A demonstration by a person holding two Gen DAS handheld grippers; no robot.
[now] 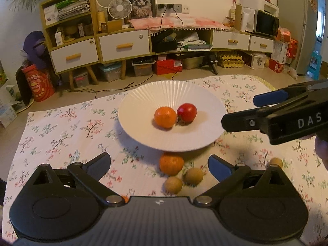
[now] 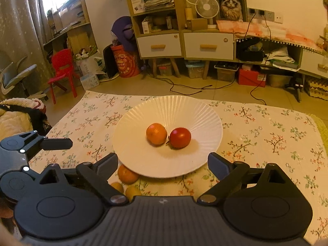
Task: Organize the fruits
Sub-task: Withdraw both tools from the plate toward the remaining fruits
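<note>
We see a white plate [image 1: 143,102] on the floral cloth [image 1: 61,127], holding an orange [image 1: 165,116] touching a red fruit [image 1: 187,112]. Just before the plate's near rim lie another orange [image 1: 171,163] and two brown fruits [image 1: 184,179]. Our left gripper [image 1: 159,164] and right gripper [image 2: 163,163] gape wide, empty, tilted down toward the plate.

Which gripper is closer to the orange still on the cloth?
Left. The left gripper has the loose orange right between its open fingers; the right gripper sits over the plate's near rim, the orange off beside its left finger.
</note>
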